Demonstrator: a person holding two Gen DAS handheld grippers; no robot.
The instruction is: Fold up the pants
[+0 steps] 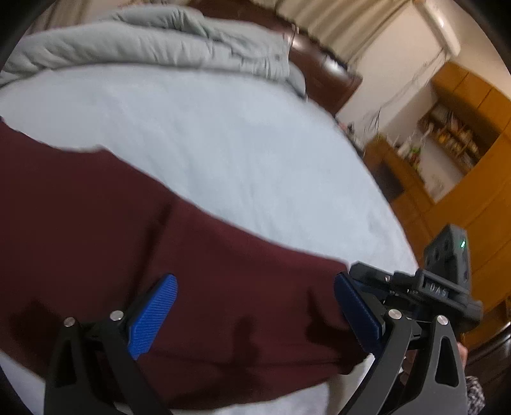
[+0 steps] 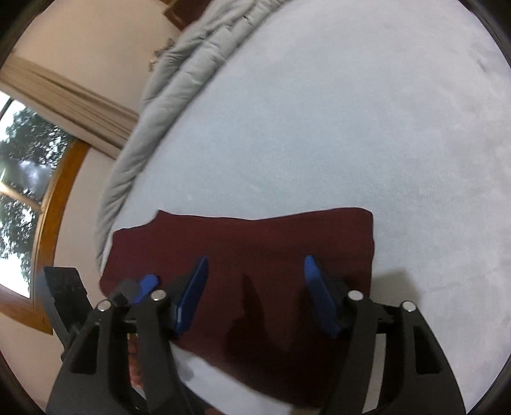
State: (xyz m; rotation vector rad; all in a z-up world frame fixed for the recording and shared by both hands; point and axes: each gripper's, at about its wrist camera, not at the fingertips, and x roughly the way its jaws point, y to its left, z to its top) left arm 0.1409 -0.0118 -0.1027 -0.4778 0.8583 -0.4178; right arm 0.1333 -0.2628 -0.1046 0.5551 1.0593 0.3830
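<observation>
Pants (image 2: 242, 252): dark maroon, lying flat as a folded rectangle on a pale blue-grey bed sheet (image 2: 351, 127). Far edge of the fabric is stepped at one corner in the right wrist view.

Surface and room: sheet is smooth and covers the whole bed. A grey quilted duvet (image 1: 153, 41) is bunched along the far side. Behind it, a dark brown headboard (image 1: 322, 70). Cream curtains (image 1: 335, 22) and a wood-framed window (image 2: 22, 178) with trees outside. Wooden shelving unit (image 1: 453, 134) along one wall, holding small items too blurred to identify.

Left gripper (image 1: 255, 311): blue pads spread wide, hovering over the pants; nothing between the pads is gripped. Fabric fills the space below and ahead of it.

Right gripper (image 2: 255, 293): jaws apart, nothing held. Both pads sit above the near half of the pants, and their shadows fall on the cloth. In the left wrist view, its body appears just beside the left gripper's right finger, at the pants' edge.

Part of a hand is visible behind each gripper's frame.
</observation>
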